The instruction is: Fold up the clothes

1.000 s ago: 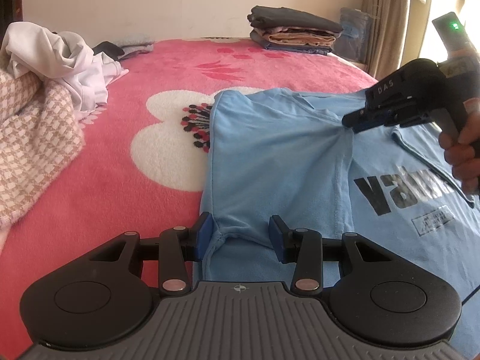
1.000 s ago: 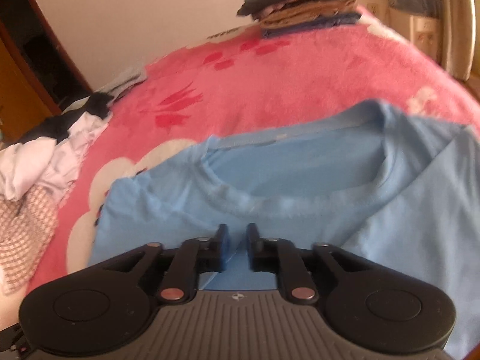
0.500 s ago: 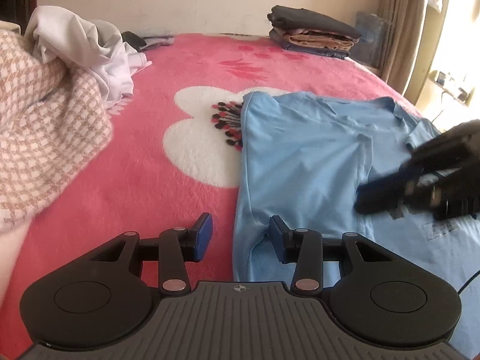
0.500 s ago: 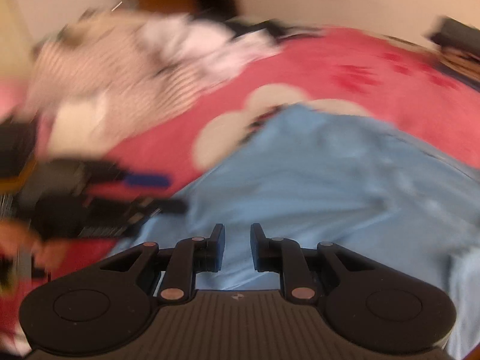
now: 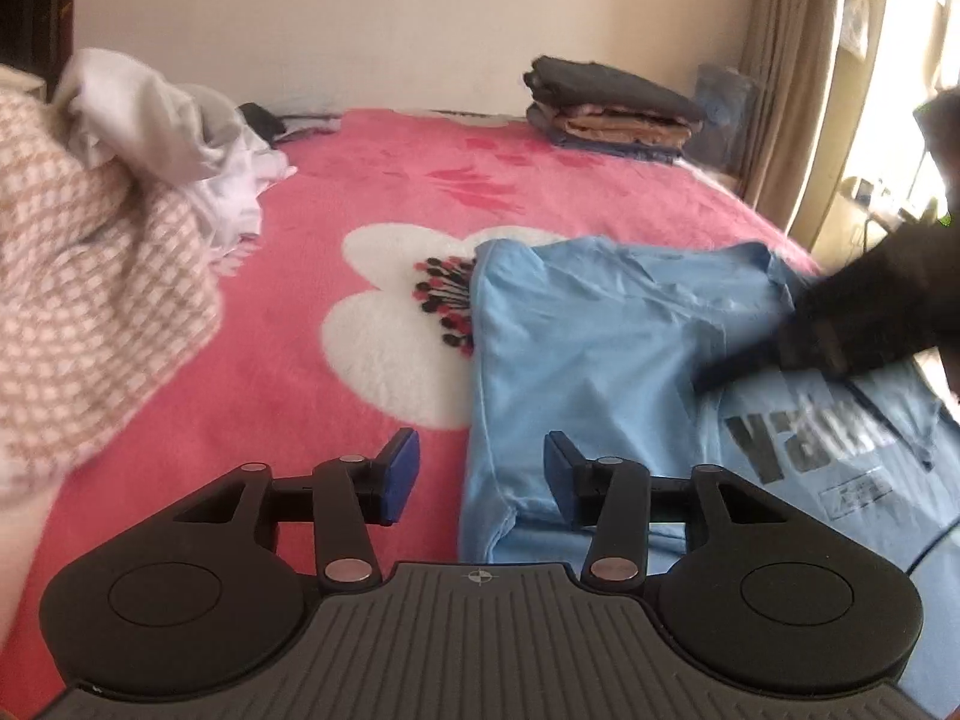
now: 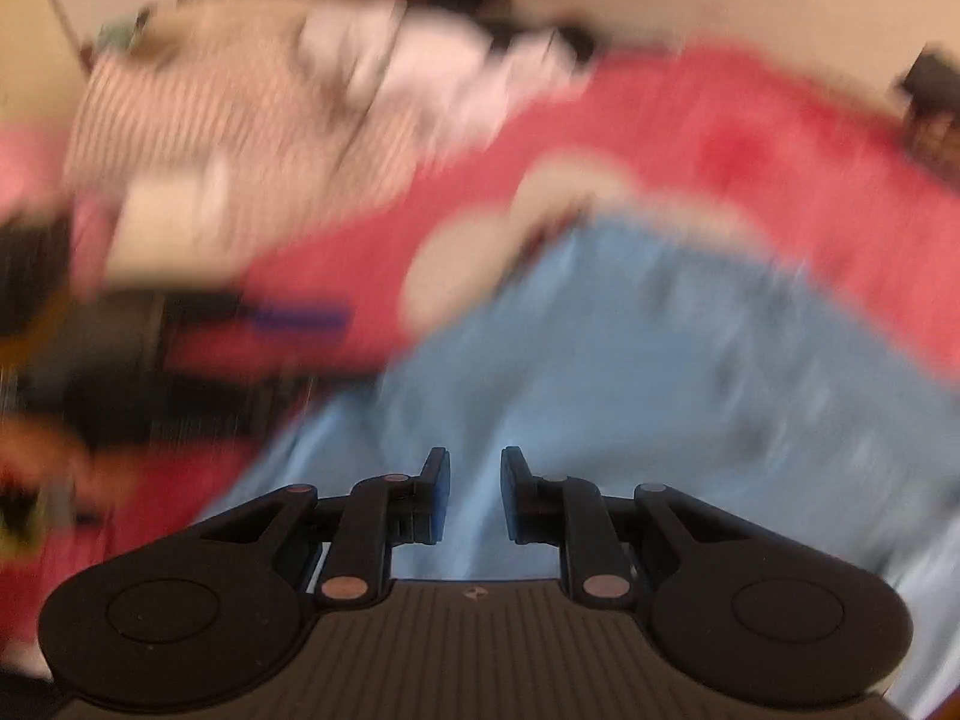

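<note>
A light blue T-shirt [image 5: 600, 360] with dark lettering lies flat on the pink blanket, its left side folded inward. My left gripper [image 5: 480, 471] hovers low over the shirt's near left edge. Its jaws are opening, the cloth's edge runs between the blue pads, and neither pad presses on it. My right gripper [image 5: 708, 384] shows as a blurred dark shape over the shirt's middle, held by a hand. In the right wrist view my right gripper [image 6: 475, 495] has a narrow gap between its pads, with nothing in it and the T-shirt [image 6: 660, 390] below.
A heap of unfolded clothes sits at the left: a beige checked cloth [image 5: 90, 300] and a white garment [image 5: 150, 132]. A stack of folded clothes [image 5: 612, 114] rests at the bed's far edge. Curtains [image 5: 780, 90] hang at the right. The pink blanket [image 5: 300, 240] has a white flower print.
My left gripper let go of the shirt's corner and its jaws widened. My right gripper left the folded sleeve, rolled, and swung down over the shirt's middle.
</note>
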Demonstrator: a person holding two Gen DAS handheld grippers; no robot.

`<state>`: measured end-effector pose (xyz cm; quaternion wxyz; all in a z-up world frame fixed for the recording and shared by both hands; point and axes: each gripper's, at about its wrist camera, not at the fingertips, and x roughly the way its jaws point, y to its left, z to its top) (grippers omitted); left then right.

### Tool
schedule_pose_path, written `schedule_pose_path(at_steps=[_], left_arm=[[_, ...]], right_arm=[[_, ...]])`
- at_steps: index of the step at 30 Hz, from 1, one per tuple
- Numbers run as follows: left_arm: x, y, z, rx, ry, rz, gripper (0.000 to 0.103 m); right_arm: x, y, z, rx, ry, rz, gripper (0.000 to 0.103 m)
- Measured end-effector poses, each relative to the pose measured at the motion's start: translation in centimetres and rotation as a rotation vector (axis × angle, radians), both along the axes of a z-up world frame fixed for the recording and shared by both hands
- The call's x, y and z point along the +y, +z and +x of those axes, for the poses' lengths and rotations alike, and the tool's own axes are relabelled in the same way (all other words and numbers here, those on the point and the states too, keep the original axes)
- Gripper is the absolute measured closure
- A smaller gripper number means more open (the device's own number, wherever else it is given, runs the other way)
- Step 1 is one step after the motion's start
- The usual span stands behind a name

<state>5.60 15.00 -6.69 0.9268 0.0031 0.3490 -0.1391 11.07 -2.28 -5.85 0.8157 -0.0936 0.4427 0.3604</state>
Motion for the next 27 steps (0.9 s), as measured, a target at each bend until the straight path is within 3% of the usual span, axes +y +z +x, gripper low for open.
schedule_pose_path(at_steps=[3,10,15,21,27], left_arm=[[-0.7,-1.1,0.5,0.039,0.039,0.033,0.057],[-0.4,-1.6,-0.2,0.020,0.047,0.037,0.057],[0.2,-1.4,-0.6,0.031,0.047,0.015,0.057],[1.4,-0.5,-0.9,0.039,0.068,-0.019,0.057],[4.0,2.9,-2.2,-0.005,0.117,0.077,0.057]], right_arm=[[1.3,0.2,3.6,-0.069,-0.086,0.041,0.083],[4.2,-3.9,10.6,-0.050,-0.259,0.096,0.085],[1.9,-5.1,13.4,-0.042,-0.448,0.094,0.087],[-1.2,-0.9,12.0,-0.067,-0.417,0.144,0.086],[-6.9,7.3,7.2,-0.105,-0.341,0.242,0.086]])
